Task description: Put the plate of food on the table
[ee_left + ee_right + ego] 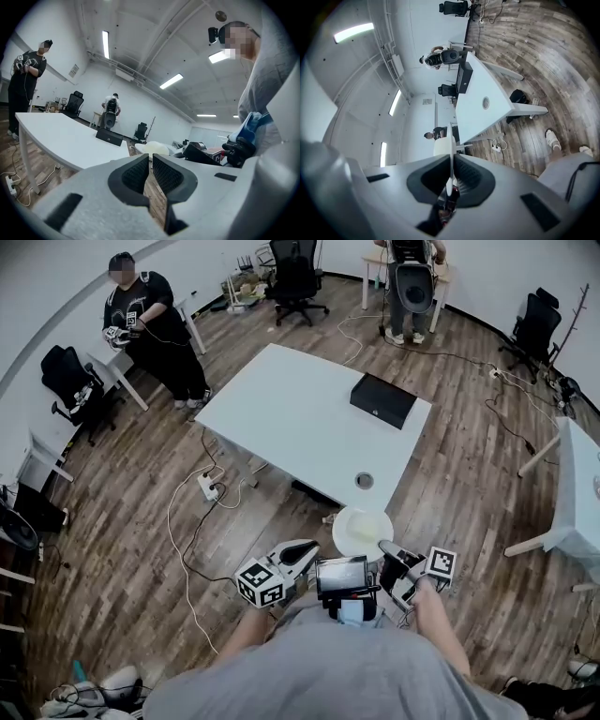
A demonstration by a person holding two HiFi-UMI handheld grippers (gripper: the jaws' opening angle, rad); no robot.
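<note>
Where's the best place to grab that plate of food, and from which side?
Its thin rim, coming from the side, one jaw above and one below: the plate is flat, wide, with food in the middle. The right gripper pinches it exactly so.

White plate [340, 538], food [367, 524] perhaps pale yellow, white table [291, 418], black box [382, 400], brown plank floor [122, 540]

Pale round plate [362, 529] of food, level, rim in the right tool [384, 546], just off the white table [291, 418].
</note>
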